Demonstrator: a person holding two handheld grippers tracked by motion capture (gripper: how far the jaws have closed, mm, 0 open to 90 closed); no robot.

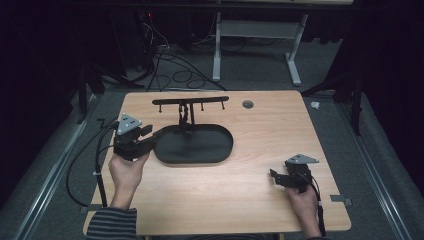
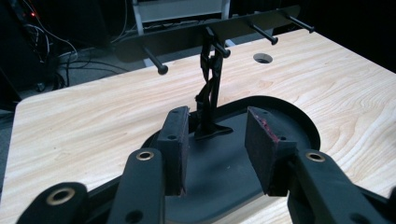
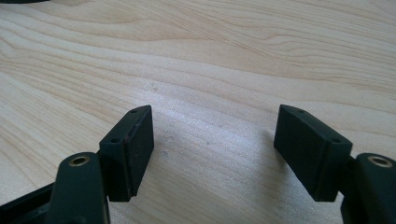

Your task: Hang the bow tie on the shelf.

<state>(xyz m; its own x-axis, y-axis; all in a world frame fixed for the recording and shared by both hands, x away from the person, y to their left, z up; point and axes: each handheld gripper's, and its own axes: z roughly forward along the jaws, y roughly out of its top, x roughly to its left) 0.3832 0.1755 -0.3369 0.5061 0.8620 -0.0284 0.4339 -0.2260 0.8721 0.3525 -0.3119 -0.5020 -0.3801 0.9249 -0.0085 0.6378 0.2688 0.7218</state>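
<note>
Near edge of the worktop (image 1: 225, 200): a hand with a striped sleeve enters at the left and a second hand at the right. A broad band of bare wood lies between them and runs from the near edge up to the tray.

Right tongs (image 1: 278, 178): held low over the near right part of the worktop, inboard of the right edge and the rounded near right corner. In the right gripper view the right tongs (image 3: 214, 149) stand wide apart with nothing between the pads; bare wood grain shows below and ahead. Whether the pads touch the surface cannot be told.

Left tongs (image 1: 148, 136): held over the left part of the worktop, pointing right toward the near left rim of the tray. In the left gripper view the left tongs (image 2: 217, 147) stand apart, gripping nothing, with the tray rim and floor visible through the gap. Contact with the rim cannot be confirmed.

Black oval tray (image 1: 220, 150): lies flat at the middle of the worktop, slightly left of centre. Open wood extends to its right as far as the right edge.

Black stand (image 1: 185, 117): rises from the far part of the tray and carries a horizontal bar (image 1: 210, 100) with short pegs.

Round hole (image 1: 247, 104): set in the worktop just right of the bar, near the far edge.

Beyond the far edge: floor with loose cables (image 1: 170, 70) and a white frame (image 1: 295, 60).
</note>
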